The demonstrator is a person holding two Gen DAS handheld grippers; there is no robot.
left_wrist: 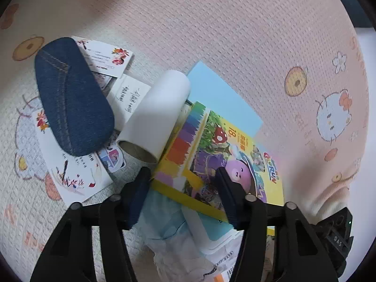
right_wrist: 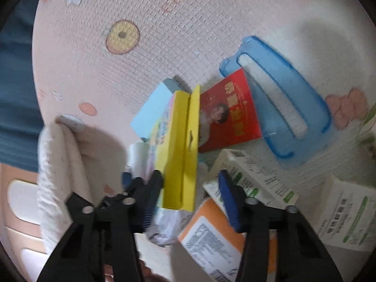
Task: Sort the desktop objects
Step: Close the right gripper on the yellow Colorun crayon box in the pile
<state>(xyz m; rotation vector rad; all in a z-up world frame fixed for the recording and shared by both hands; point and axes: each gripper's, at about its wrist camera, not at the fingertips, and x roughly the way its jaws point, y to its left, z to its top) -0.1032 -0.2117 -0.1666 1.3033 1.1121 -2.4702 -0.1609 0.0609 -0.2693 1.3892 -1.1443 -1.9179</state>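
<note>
Now | left gripper (left_wrist: 185, 183) wide over crayon box (left_wrist: 218, 155) corner | right gripper (right_wrist: 190, 183) gaping, clutter close

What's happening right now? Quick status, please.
Left gripper open, straddling the crayon box. Right gripper open around that box's yellow end, not clamped. Paper roll leans against the box; tissue pack lies underneath.

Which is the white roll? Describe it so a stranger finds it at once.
On the pink cartoon-print mat, find the clutter in the left wrist view. Between the blue denim pouch and the bright crayon box lies the white roll, resting against the box's edge. It is the only cylinder there, with a brown cardboard core showing at its near end.
</note>
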